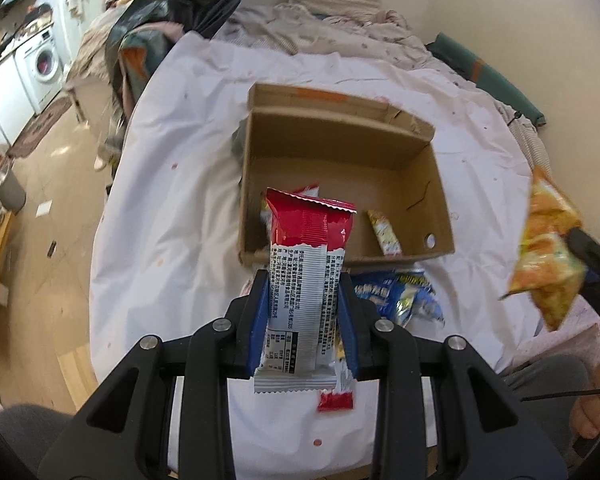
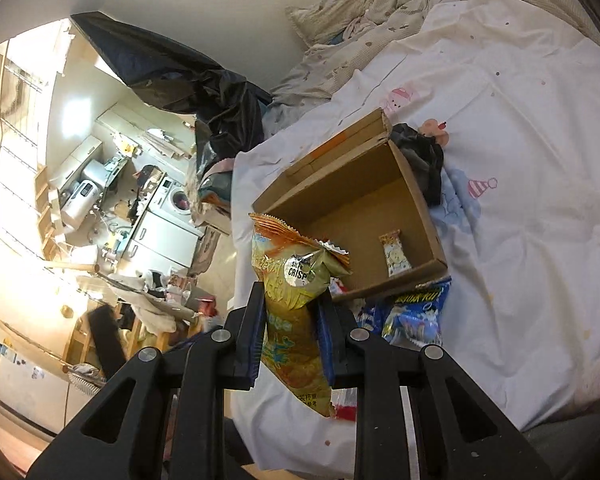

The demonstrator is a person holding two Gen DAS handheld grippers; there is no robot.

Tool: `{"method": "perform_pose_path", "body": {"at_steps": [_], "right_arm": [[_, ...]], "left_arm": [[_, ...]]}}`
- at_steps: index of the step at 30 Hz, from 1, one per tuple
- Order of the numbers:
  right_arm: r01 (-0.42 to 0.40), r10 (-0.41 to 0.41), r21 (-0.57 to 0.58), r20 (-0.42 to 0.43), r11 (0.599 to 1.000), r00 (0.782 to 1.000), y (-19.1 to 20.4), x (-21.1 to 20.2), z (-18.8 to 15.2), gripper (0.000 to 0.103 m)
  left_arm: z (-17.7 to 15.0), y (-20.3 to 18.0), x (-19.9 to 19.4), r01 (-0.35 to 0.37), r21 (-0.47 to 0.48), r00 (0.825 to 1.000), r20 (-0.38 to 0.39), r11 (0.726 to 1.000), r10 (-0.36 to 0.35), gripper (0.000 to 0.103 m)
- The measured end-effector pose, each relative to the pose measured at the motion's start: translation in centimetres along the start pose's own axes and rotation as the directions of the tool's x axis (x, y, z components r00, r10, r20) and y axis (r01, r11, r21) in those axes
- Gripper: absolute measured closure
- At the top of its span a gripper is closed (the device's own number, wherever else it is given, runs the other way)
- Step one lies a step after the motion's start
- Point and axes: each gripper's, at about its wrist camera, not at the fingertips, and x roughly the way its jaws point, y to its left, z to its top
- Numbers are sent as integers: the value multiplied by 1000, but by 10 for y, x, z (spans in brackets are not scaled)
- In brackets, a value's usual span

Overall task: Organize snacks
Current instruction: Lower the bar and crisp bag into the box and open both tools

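Glossy crinkled packets point(image 1: 306, 276), cardboard box point(image 1: 440, 184)

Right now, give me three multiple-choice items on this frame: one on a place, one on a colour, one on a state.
1. Where does the small yellow packet lie?
A. inside the cardboard box
B. on the floor
C. on the pillow

2. What colour tops the wrapper in the left gripper?
A. green
B. red
C. black

3. The right gripper is:
A. open, holding nothing
B. shut on the chip bag
C. out of view

Answers: 1 A, it rests on the box floor; 2 B, a red band above grey print; 3 B, both fingers press the bag.
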Motion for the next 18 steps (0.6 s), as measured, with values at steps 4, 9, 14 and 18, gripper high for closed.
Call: {"method": "perform_pose_path", "body": {"at_steps": [4, 9, 14, 18], "right_arm": [[16, -16, 0, -4, 1000, 1000, -5, 11, 7, 79], [40, -40, -10, -26, 999, 999, -9, 32, 14, 79], [54, -54, 0, -35, 999, 998, -16, 53, 25, 79], [66, -67, -17, -35, 998, 997, -18, 72, 38, 79]], "left_arm": [[9, -3, 7, 17, 0, 1000, -4, 1000, -17, 75], [21, -5, 20, 19, 6, 1000, -10, 1000, -19, 75], [36, -5, 36, 16, -3, 1000, -11, 1000, -16, 75], [51, -2, 53, -1, -32, 1000, 11, 1000, 1, 75]]}}
